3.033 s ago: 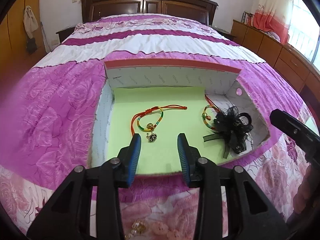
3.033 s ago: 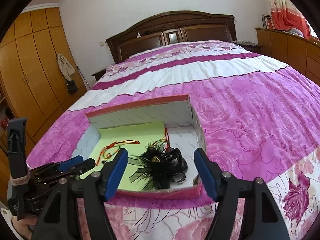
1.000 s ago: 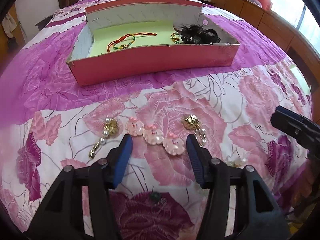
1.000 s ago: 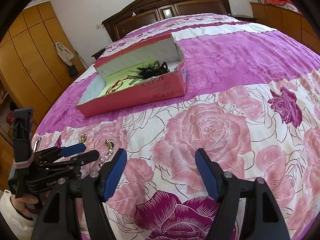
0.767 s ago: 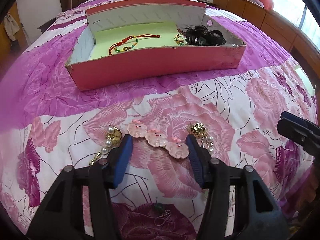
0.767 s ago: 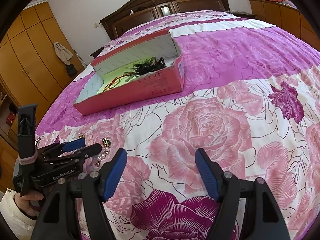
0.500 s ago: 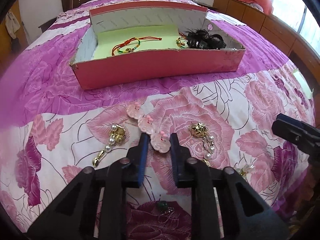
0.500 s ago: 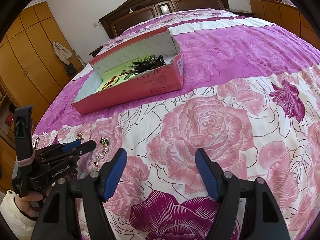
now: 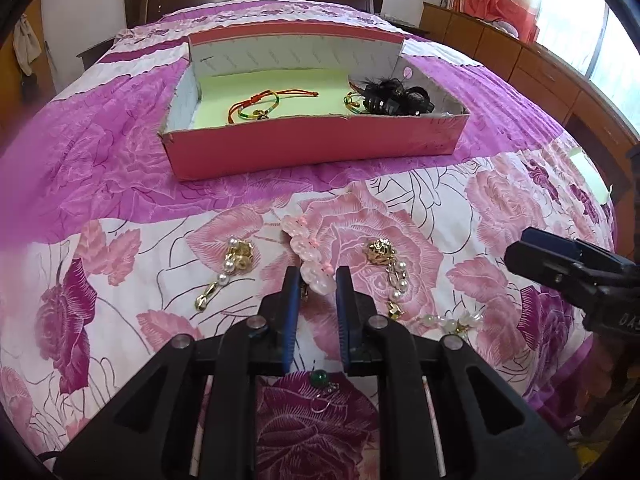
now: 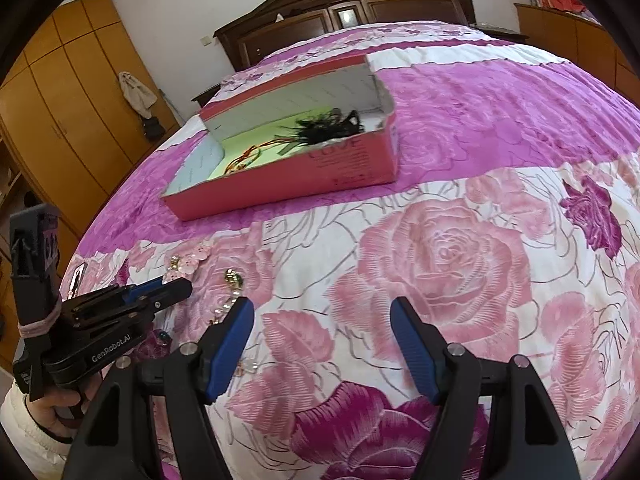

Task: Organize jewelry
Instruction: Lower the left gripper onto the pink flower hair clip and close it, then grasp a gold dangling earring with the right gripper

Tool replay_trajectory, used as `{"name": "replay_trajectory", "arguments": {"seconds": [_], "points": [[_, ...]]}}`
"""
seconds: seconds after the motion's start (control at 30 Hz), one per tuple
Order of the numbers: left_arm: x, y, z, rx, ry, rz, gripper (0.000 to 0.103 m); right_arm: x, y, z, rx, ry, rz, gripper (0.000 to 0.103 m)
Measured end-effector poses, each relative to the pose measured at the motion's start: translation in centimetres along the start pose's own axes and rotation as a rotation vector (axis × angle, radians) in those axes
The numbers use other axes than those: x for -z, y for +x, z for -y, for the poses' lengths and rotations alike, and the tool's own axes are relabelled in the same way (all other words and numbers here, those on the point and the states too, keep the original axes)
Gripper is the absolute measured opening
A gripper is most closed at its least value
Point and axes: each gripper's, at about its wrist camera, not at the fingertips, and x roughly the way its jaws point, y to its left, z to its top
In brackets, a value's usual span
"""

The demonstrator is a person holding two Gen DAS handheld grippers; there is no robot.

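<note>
My left gripper (image 9: 317, 276) points down at the rose-print bedspread, its jaws closing, the blue pads pressing the near end of a pink flower hair clip (image 9: 304, 246). The clip's other flowers trail away toward the red box (image 9: 316, 144). In the right wrist view, the left gripper (image 10: 176, 284) sits low at the left with the pink clip (image 10: 188, 264) at its tip. My right gripper (image 10: 322, 312) hangs open over bare bedspread, holding nothing. Inside the box lie a red-green cord bracelet (image 9: 256, 106) and a black feathery hair piece (image 9: 396, 94).
Two gold-and-pearl earrings (image 9: 236, 260) (image 9: 384, 254) flank the clip. A green bead earring (image 9: 320, 380) lies under the left gripper, a pale bead piece (image 9: 448, 322) to its right. Headboard behind, wooden cabinets right, wardrobe left. A hand (image 10: 52, 404) holds the left gripper.
The left gripper came back from over the box to the loose jewelry, and its jaws narrowed onto the pink clip, which swung from crosswise to lengthwise. The right gripper stayed open and still.
</note>
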Motion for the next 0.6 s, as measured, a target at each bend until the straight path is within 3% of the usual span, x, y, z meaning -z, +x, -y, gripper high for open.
{"name": "replay_trajectory", "arguments": {"seconds": [0.23,0.6], "points": [[0.9,-0.2,-0.6,-0.029,0.009,-0.015,0.009,-0.4,1.5,-2.4,-0.039,-0.049,-0.039,0.073],[1.5,-0.1,-1.1,-0.031,0.001,-0.020,0.010,-0.8,5.8,-6.0,-0.101,-0.115,-0.130,0.053]]}}
